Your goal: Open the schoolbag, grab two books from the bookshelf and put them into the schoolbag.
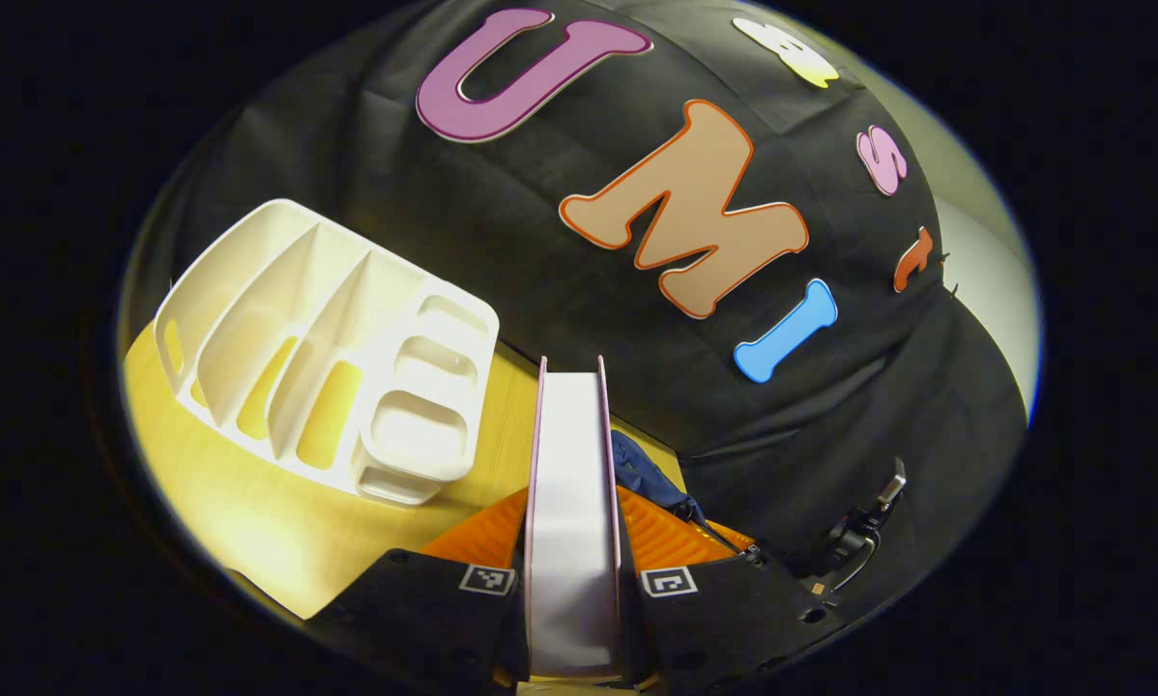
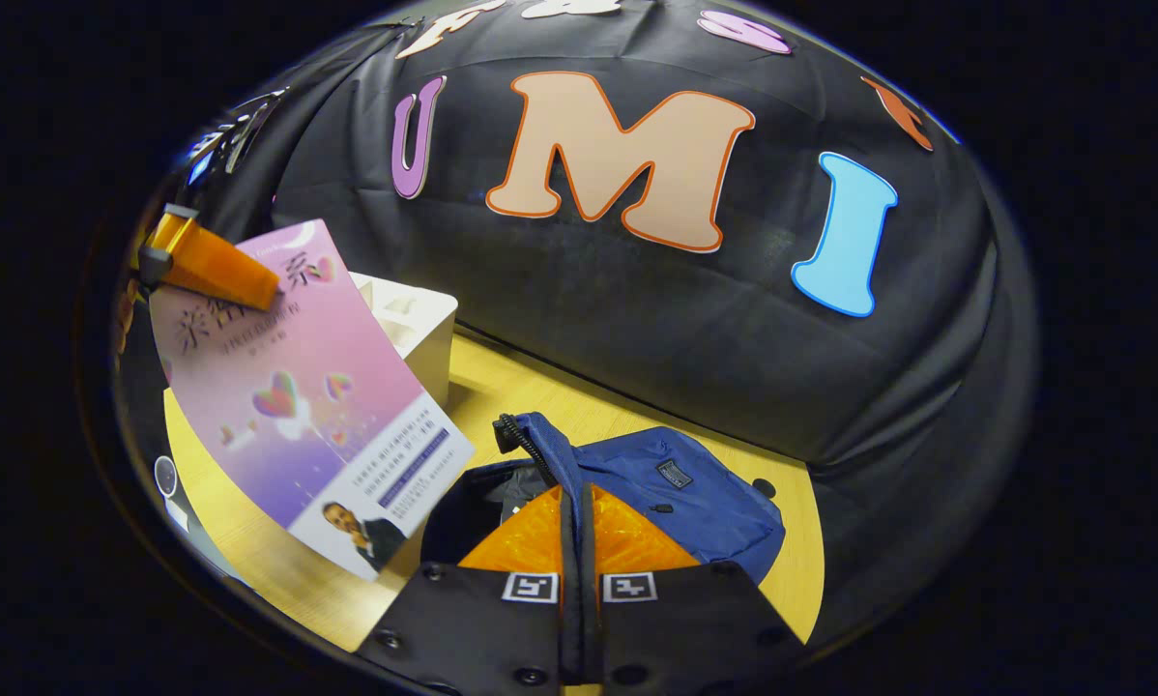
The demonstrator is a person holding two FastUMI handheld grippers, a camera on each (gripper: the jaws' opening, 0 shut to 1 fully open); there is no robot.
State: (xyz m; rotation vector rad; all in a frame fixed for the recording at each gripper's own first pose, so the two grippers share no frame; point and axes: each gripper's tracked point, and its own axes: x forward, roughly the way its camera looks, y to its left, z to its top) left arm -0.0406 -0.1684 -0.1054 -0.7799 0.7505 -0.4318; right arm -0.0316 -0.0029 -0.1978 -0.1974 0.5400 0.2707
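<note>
Lying on the yellow wooden table (image 2: 637, 401), the blue fabric schoolbag (image 2: 695, 493) has its zipped mouth pulled open, with the right gripper (image 2: 577, 527) clenched on the raised edge of that opening, both fingers pressing the cloth. The white plastic bookshelf with slanted dividers (image 1: 323, 353) stands on the same table toward the booth wall, its slots bare. A pink paperback book with hearts on its cover (image 2: 299, 396) hangs tilted in the air just beside the bag's opening, grasped by the left gripper (image 1: 572, 541), whose fingers squeeze its two covers with the white page edge (image 1: 572, 483) between them
</note>
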